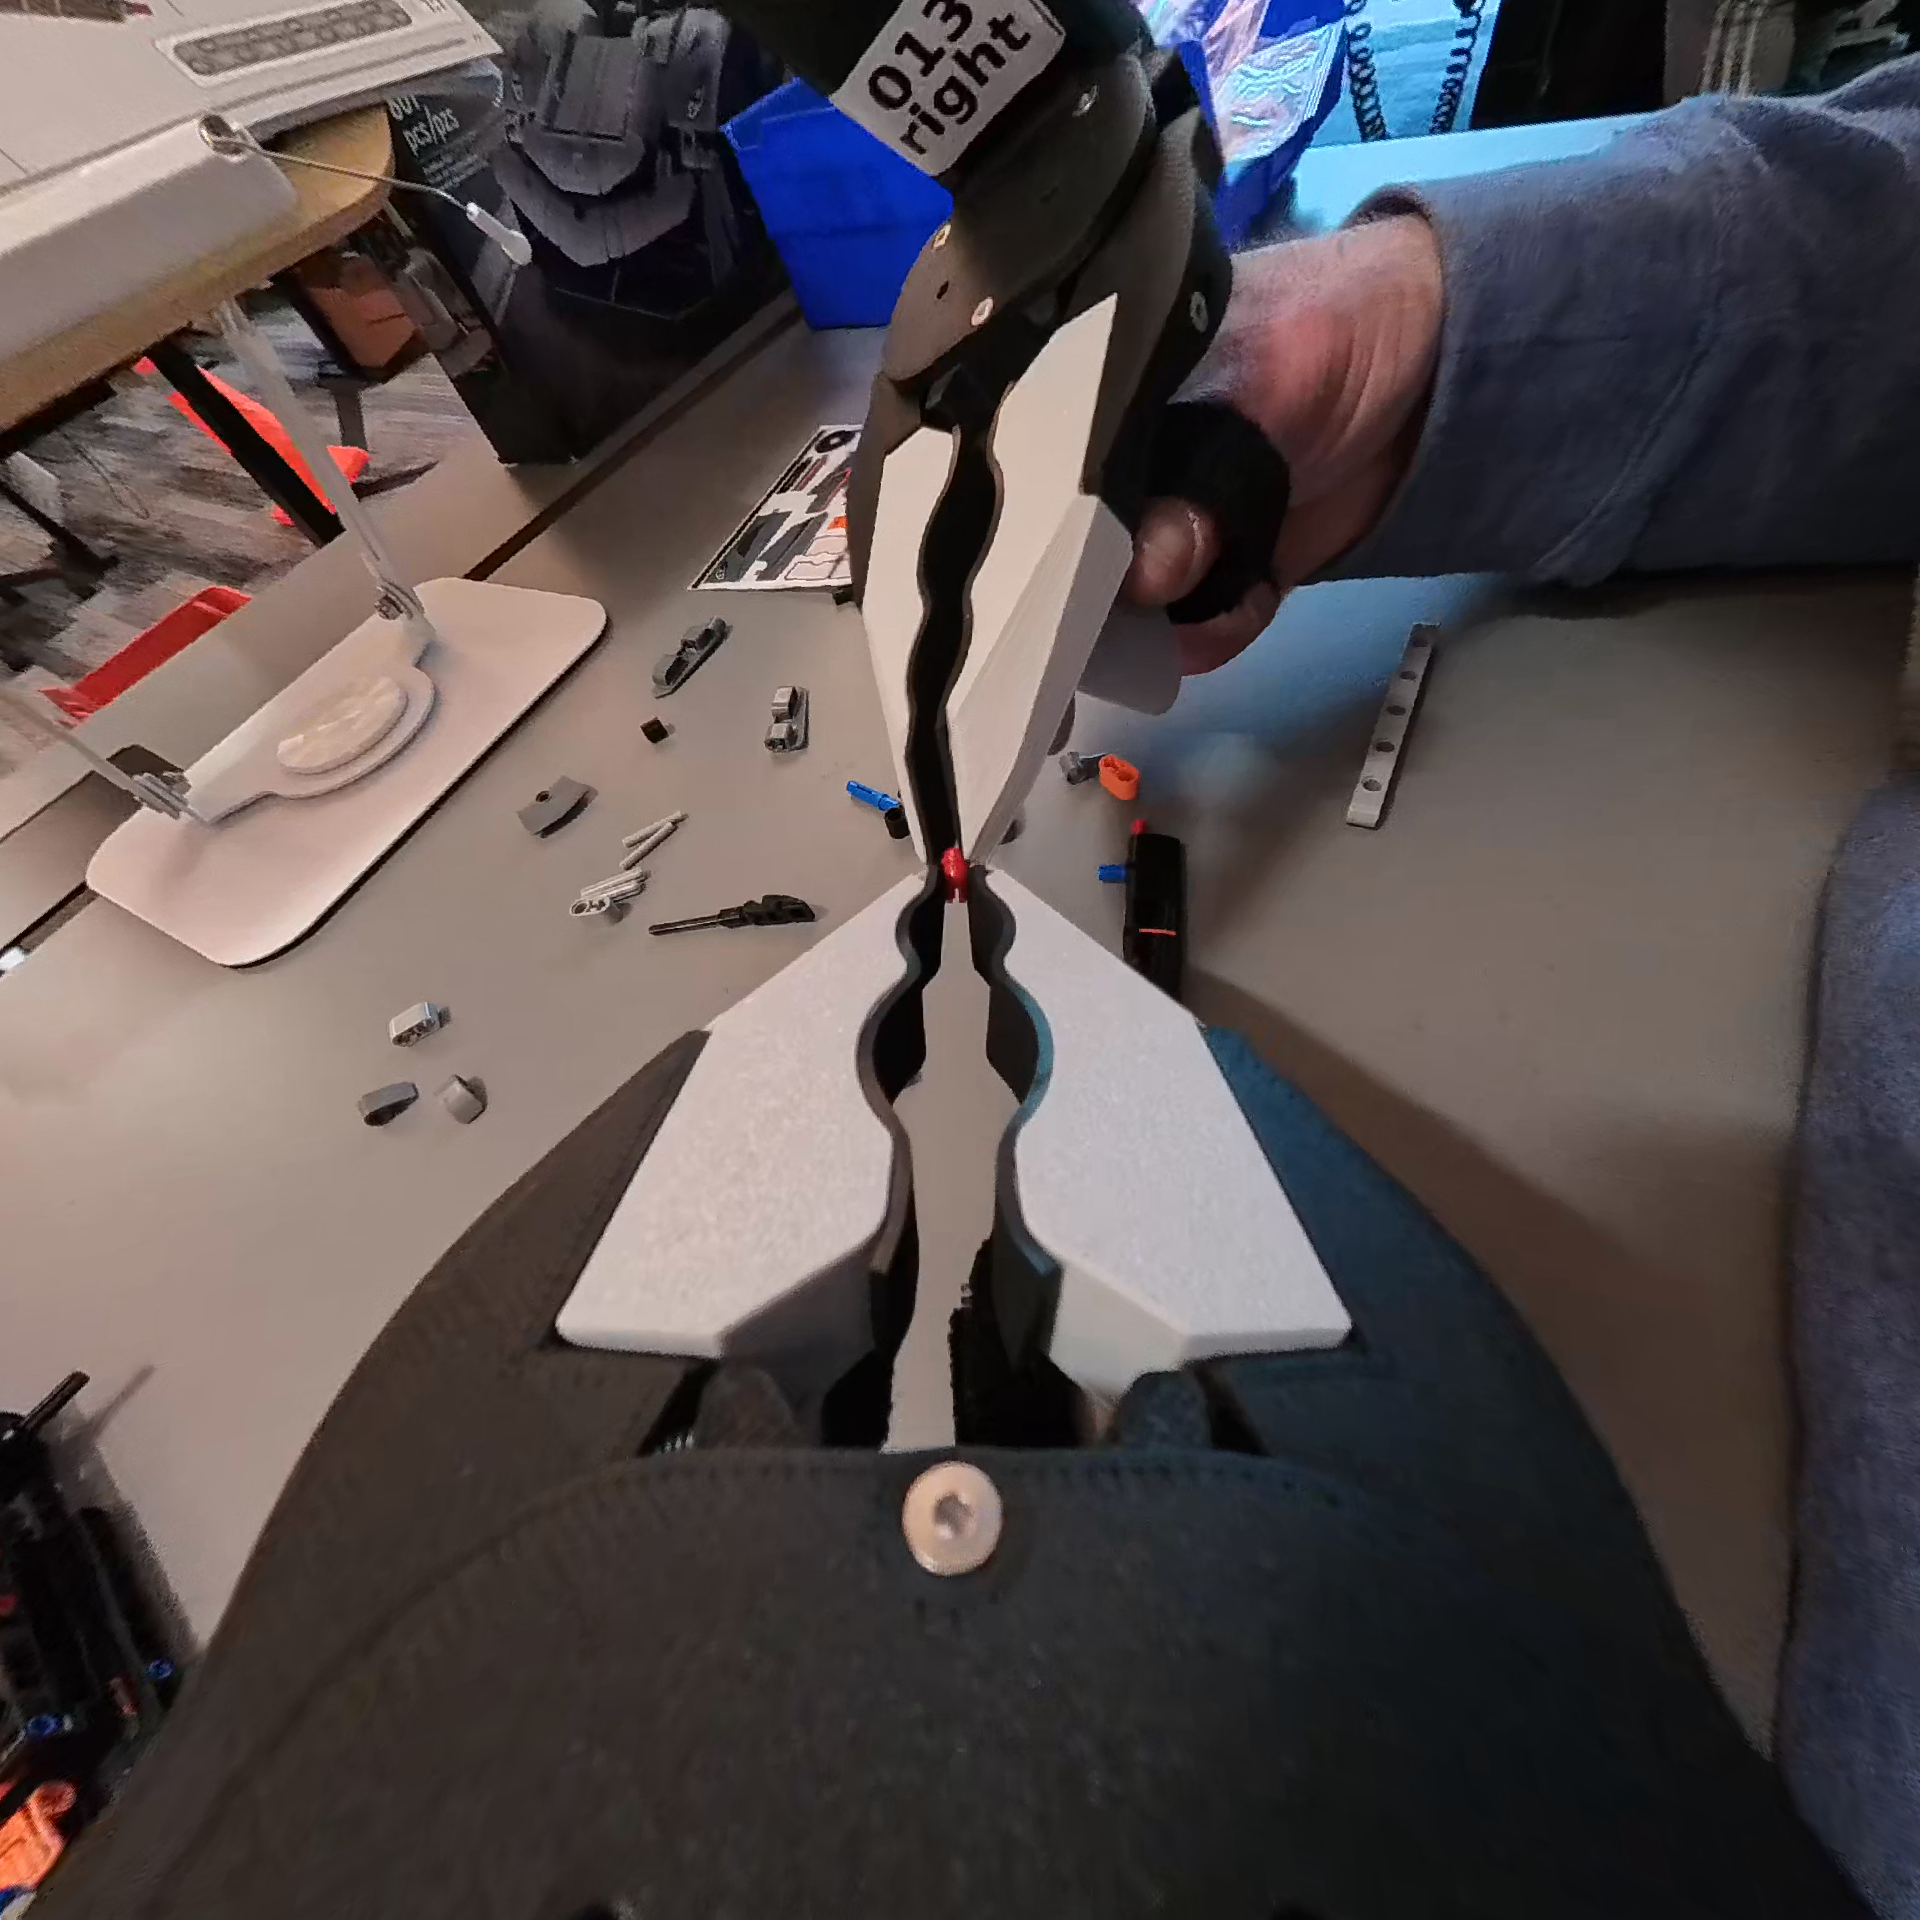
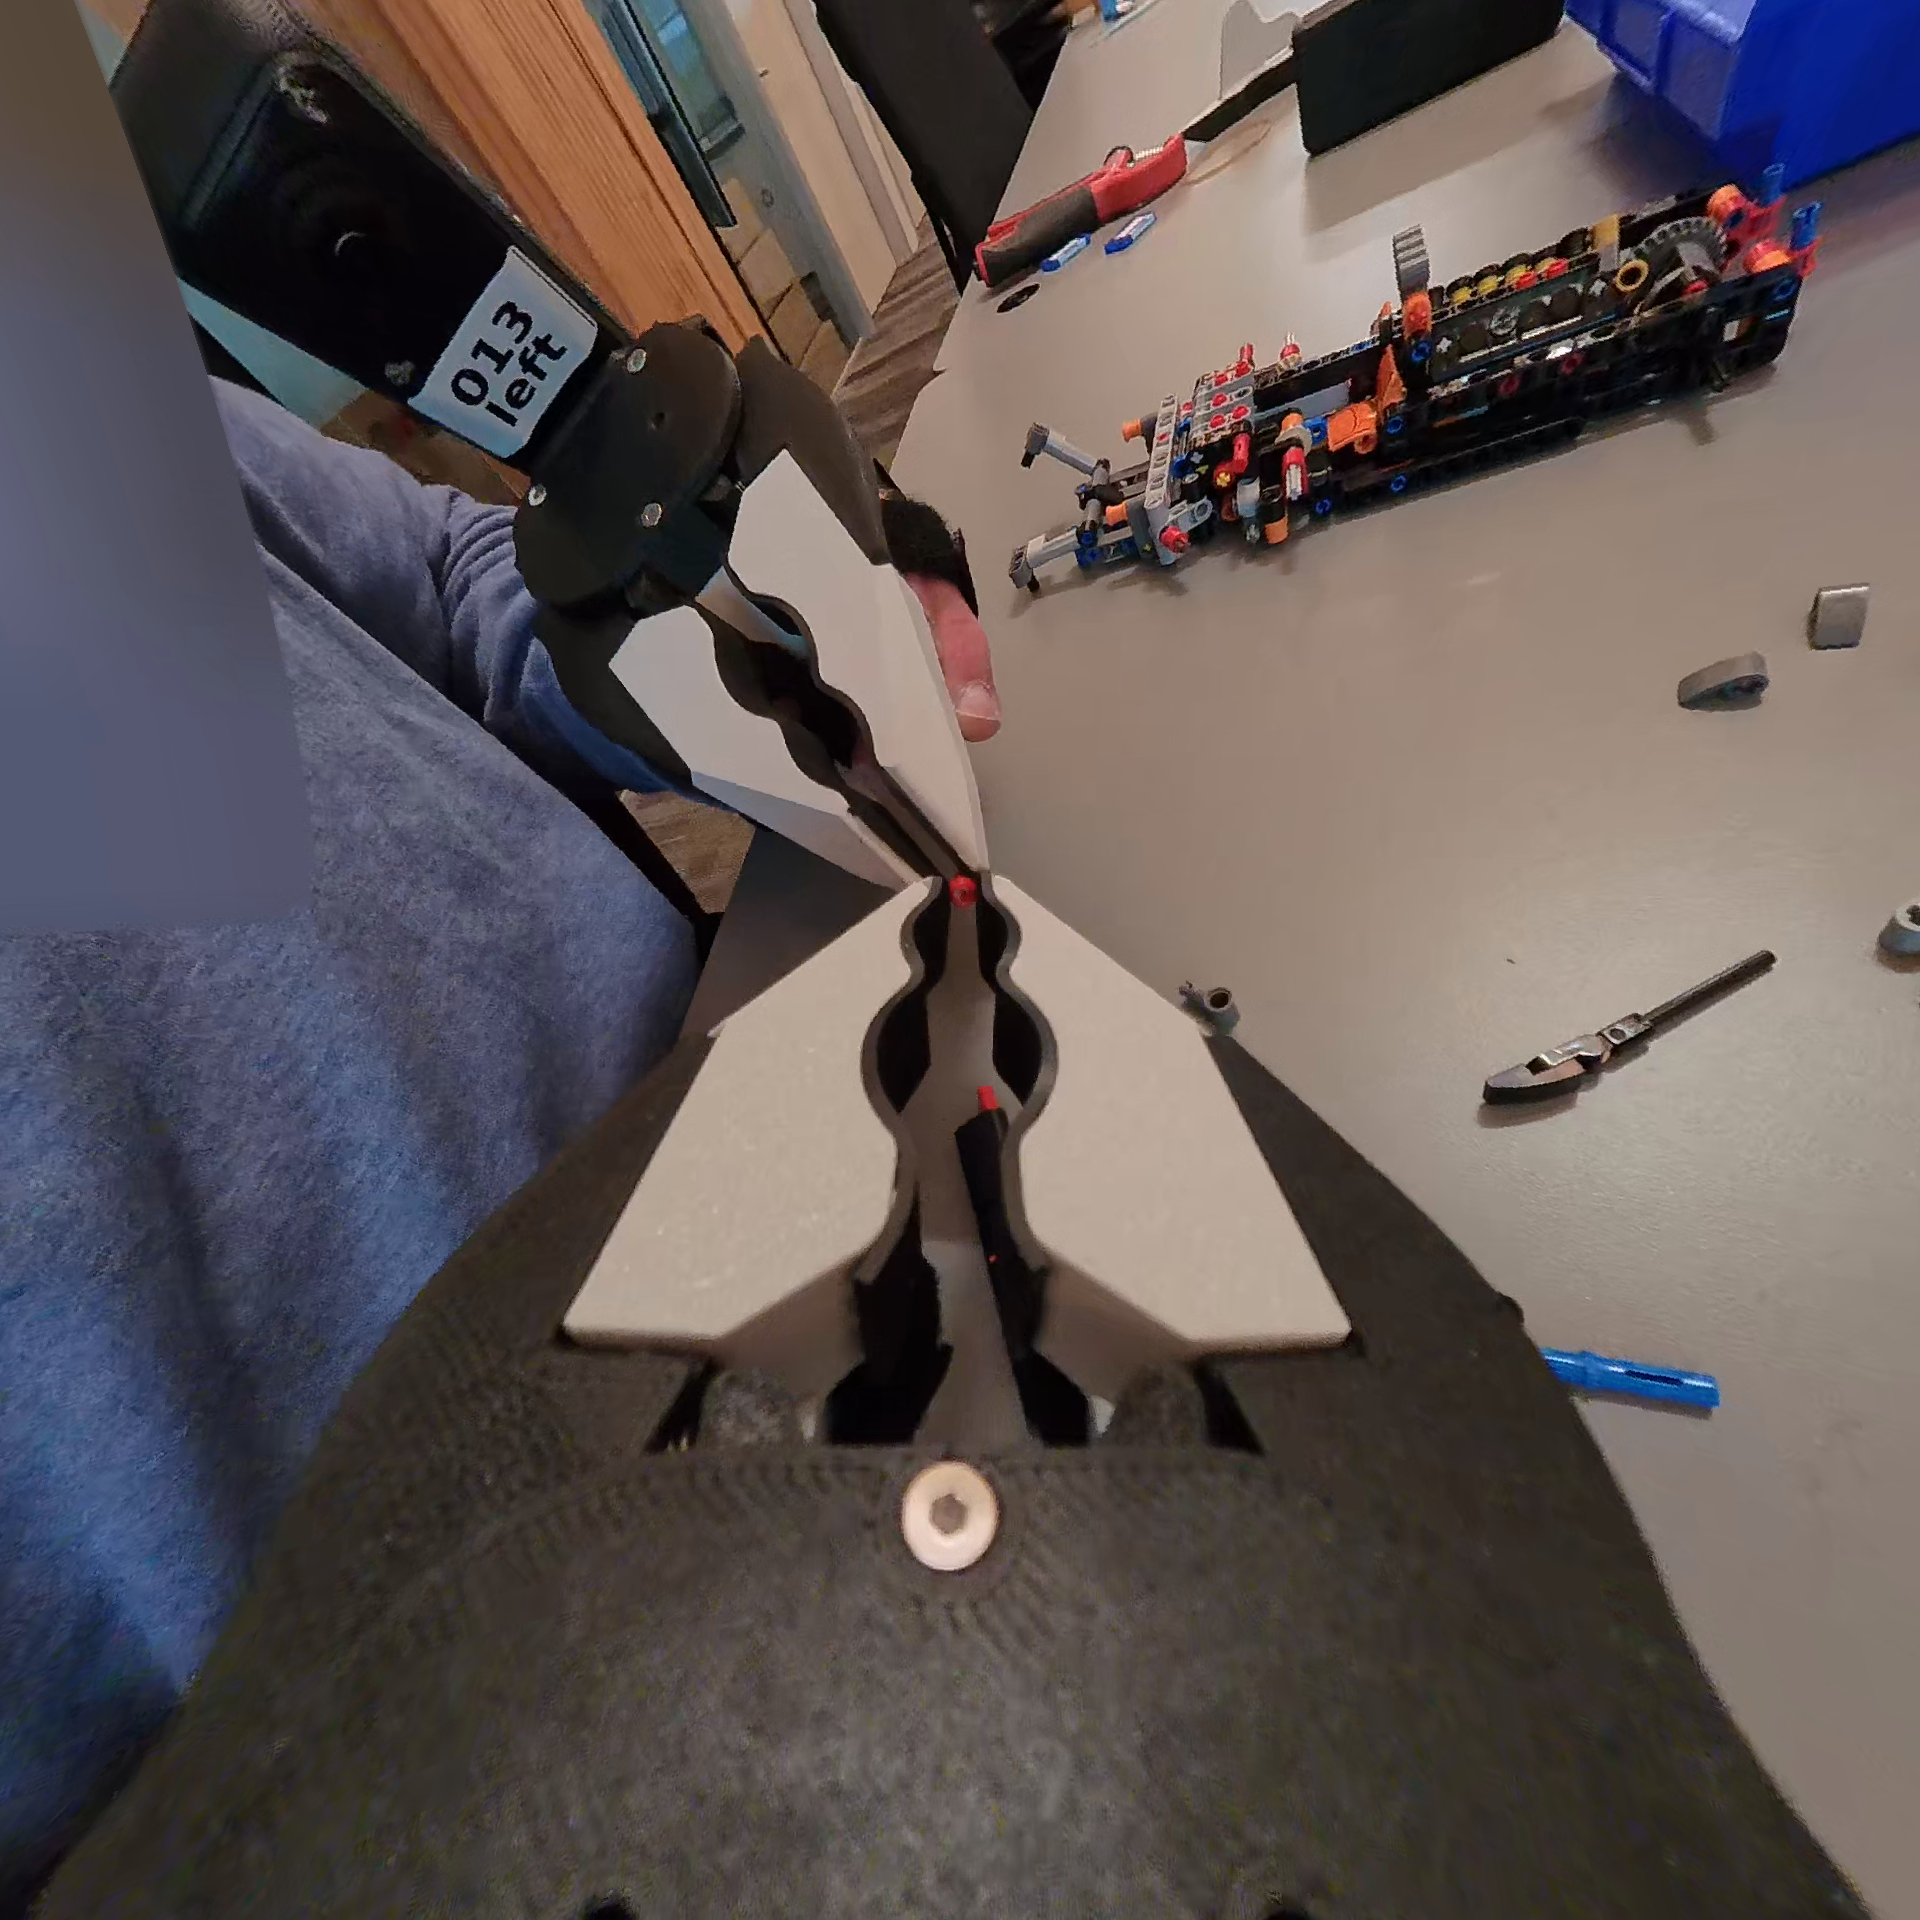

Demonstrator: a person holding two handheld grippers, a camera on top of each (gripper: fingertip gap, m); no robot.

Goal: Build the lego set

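Note:
A tiny red Lego piece [image 1: 954, 871] sits right where the two grippers' tips meet, above the grey table [image 1: 1558, 987]. My left gripper [image 1: 954, 885] comes from below, shut on the red piece. My right gripper [image 1: 968, 840] reaches down from above, nearly closed, its tips on the same piece. In the right wrist view the red piece [image 2: 962, 889] is pinched at my right gripper's tips [image 2: 961, 896], with the left gripper [image 2: 964, 869] meeting it from the upper left. A black beam with a red pin [image 1: 1153, 914] lies on the table just beyond.
Loose parts are scattered about: a blue pin [image 1: 871, 795], an orange connector [image 1: 1119, 776], a long grey beam [image 1: 1392, 727], a black axle part [image 1: 738, 916], small grey pieces [image 1: 416, 1023]. The partly built Lego model [image 2: 1455, 395] lies farther off. A booklet stand [image 1: 343, 758] is at left. The grippers are tip to tip, or close to it. The long grey beam [image 1: 1392, 727] is about equally far from each gripper, around 15 cm.

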